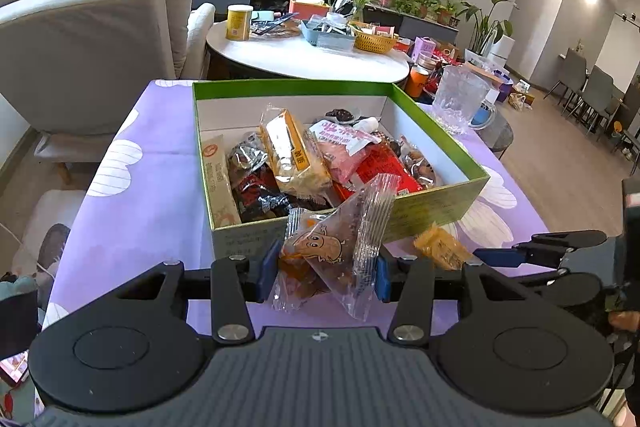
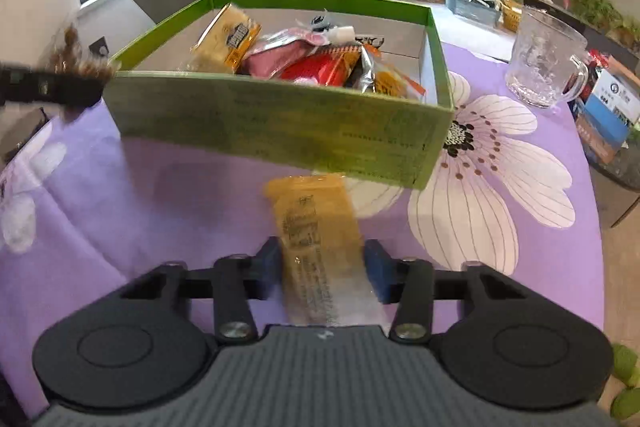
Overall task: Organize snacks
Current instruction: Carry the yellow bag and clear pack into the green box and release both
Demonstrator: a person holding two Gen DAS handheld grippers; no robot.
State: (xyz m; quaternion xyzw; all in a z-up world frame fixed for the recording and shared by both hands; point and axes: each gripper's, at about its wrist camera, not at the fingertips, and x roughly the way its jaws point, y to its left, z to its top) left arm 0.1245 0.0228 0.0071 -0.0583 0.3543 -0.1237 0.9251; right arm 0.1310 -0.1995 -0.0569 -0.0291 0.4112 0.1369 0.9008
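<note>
A green box (image 1: 436,205) full of several snack packets stands on the purple flowered tablecloth (image 1: 152,187). My left gripper (image 1: 323,273) is shut on a clear packet with an orange cartoon print (image 1: 332,247), held just before the box's near wall. My right gripper (image 2: 323,271) is shut on a yellow snack packet (image 2: 316,219), held near the box's front wall (image 2: 280,123). The right gripper's finger and its yellow packet (image 1: 440,247) also show at the right of the left wrist view. The left gripper's finger (image 2: 48,87) shows at the left of the right wrist view.
A glass mug (image 2: 540,63) stands on the cloth right of the box. A round white table (image 1: 304,55) with baskets and a yellow can lies behind. A beige sofa (image 1: 88,27) is at the left. Boxes (image 2: 608,115) sit beyond the table's right edge.
</note>
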